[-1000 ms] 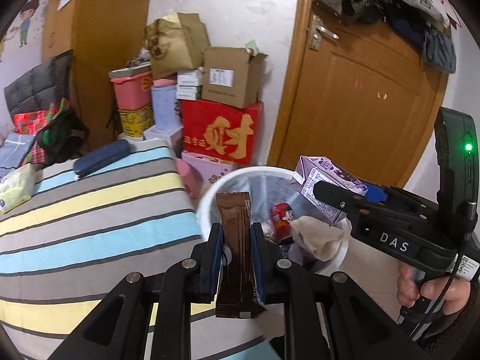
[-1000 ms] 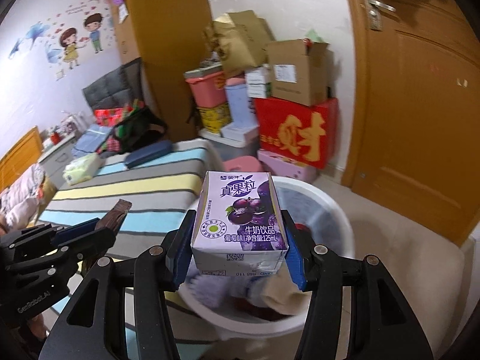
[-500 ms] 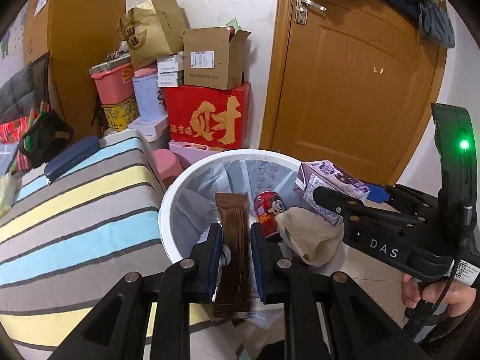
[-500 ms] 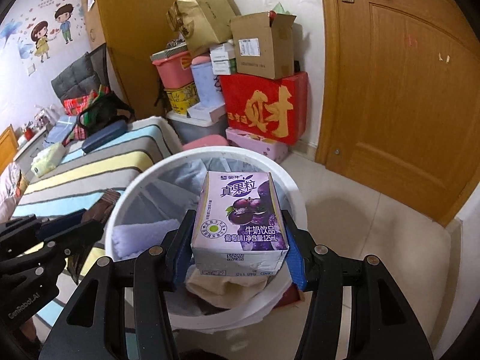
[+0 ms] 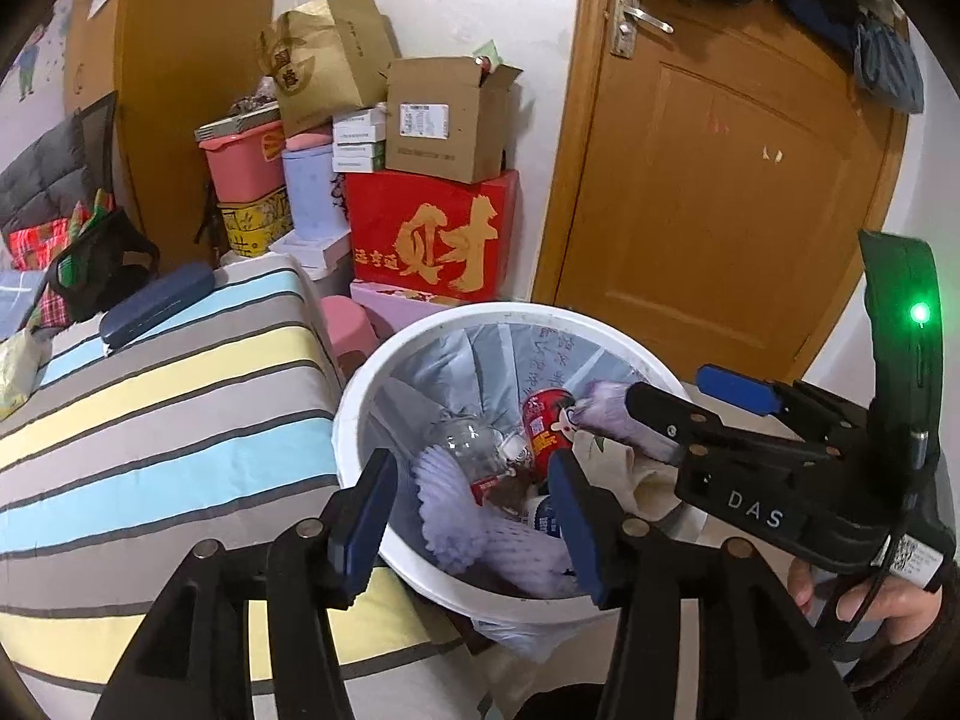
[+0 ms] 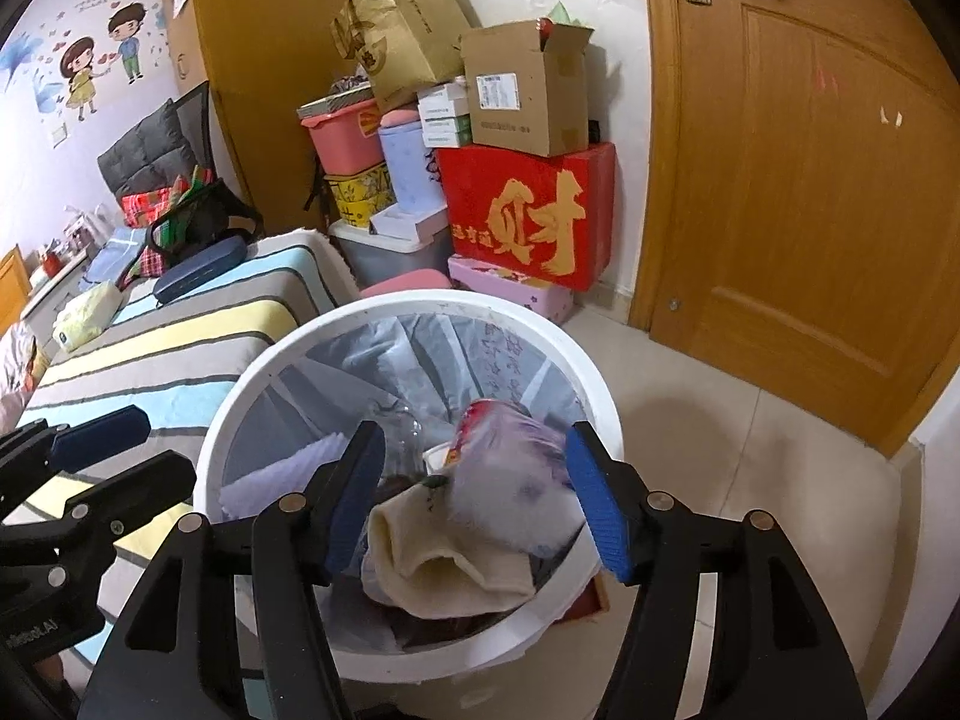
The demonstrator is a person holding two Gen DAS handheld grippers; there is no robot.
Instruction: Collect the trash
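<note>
Dropping step: left gripper (image 5: 474, 510) opening, empty, over bin (image 5: 360, 420); right gripper (image 6: 474, 498) opening, blurred carton (image 6: 516, 480) loose between pads, falling into bin beside cloth (image 6: 444, 564); next, probably pull both clear, seek more trash.

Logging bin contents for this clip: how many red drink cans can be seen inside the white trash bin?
1. A red can lies against the lined far wall of the white trash bin, beside a clear plastic bottle. More could be buried under the foam netting and cloth.
</note>
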